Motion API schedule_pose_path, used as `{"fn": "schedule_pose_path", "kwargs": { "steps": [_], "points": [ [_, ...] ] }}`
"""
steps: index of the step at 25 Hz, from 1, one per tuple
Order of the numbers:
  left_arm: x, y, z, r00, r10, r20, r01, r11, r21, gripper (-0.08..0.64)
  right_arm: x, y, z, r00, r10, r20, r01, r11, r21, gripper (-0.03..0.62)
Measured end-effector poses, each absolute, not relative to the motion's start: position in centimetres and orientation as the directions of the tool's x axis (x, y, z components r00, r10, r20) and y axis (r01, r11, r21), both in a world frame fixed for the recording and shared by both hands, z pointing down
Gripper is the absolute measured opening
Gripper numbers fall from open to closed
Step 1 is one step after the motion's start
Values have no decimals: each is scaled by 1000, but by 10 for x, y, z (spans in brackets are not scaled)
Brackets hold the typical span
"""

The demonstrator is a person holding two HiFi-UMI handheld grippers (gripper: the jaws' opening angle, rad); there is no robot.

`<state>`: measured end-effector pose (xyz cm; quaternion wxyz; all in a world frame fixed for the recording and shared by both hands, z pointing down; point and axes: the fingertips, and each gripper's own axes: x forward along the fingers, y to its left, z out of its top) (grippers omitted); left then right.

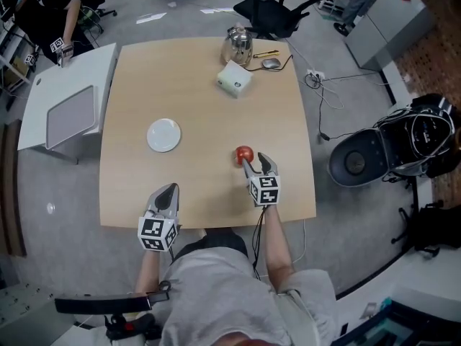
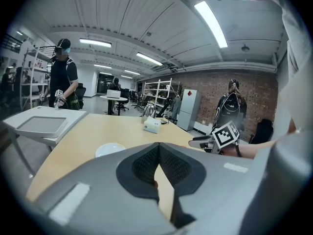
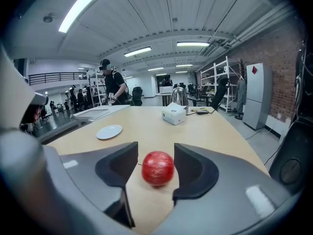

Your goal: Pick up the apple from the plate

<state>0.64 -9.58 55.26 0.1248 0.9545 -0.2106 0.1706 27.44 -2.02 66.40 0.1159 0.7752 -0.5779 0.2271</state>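
We judge the grasp to be in hand: the round red apple (image 1: 244, 154) lies not on the small white round plate (image 1: 163, 135) but on the pale wooden bench (image 1: 194, 85), at 4 o'clock from the plate, between the parted fingers (image 3: 120, 168) of the right gripper (image 1: 255, 162). Next we must close squarely across its middle, then lift. The left gripper (image 1: 166, 194) holds its fingers together on nothing. We cannot tell whether one pad already touches the slightly blurred apple.
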Motion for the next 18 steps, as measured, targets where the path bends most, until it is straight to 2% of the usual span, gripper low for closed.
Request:
{"fn": "schedule_pose_path", "kwargs": {
  "steps": [18],
  "points": [
    [-19, -55, 500, 885, -364, 289, -418, -896, 150, 20, 219, 41, 573, 258, -896, 363, -954, -295, -50, 119]
  ]
}}
